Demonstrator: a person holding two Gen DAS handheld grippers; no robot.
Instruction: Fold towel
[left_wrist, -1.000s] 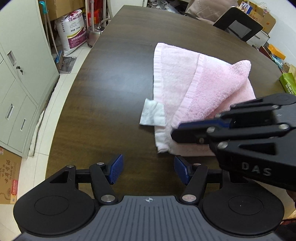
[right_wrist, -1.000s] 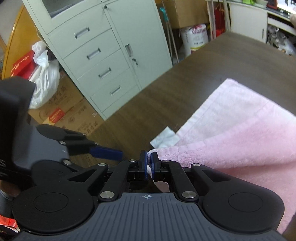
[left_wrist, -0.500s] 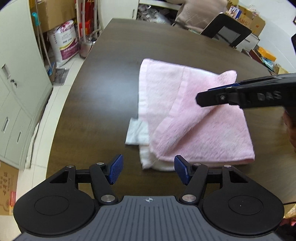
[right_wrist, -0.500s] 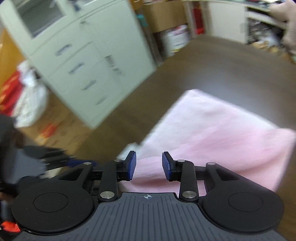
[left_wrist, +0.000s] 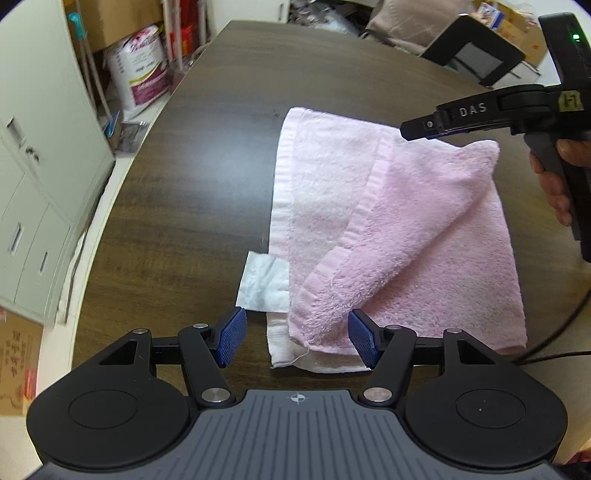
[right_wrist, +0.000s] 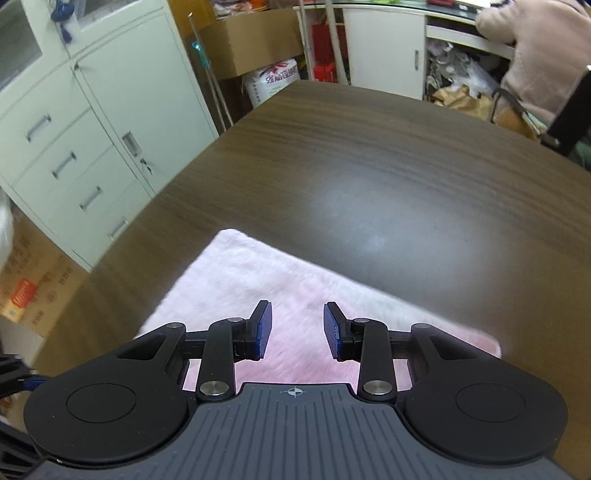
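Observation:
A pink towel (left_wrist: 406, 240) lies on the dark wooden table (left_wrist: 184, 184), its top layer folded over at a slant so the paler underside shows on the left. A white label (left_wrist: 264, 284) sticks out at its left edge. My left gripper (left_wrist: 297, 341) is open above the towel's near corner, its pads wide apart and not pressing on the cloth. My right gripper (left_wrist: 408, 131), held by a hand, hovers over the towel's far right part. In the right wrist view it (right_wrist: 298, 331) is open with nothing between its pads, above the towel (right_wrist: 258, 280).
Grey-green drawer cabinets (right_wrist: 92, 129) stand past the table's left edge, with a white sack (left_wrist: 142, 74) and cardboard boxes (right_wrist: 33, 280) on the floor. A black chair (left_wrist: 476, 62) is at the far end. A black cable (left_wrist: 554, 332) runs at the right.
My right gripper let go of the towel corner, opened, and swung away to the far right of the towel. The released flap now rests on the towel. My left gripper shifted slightly.

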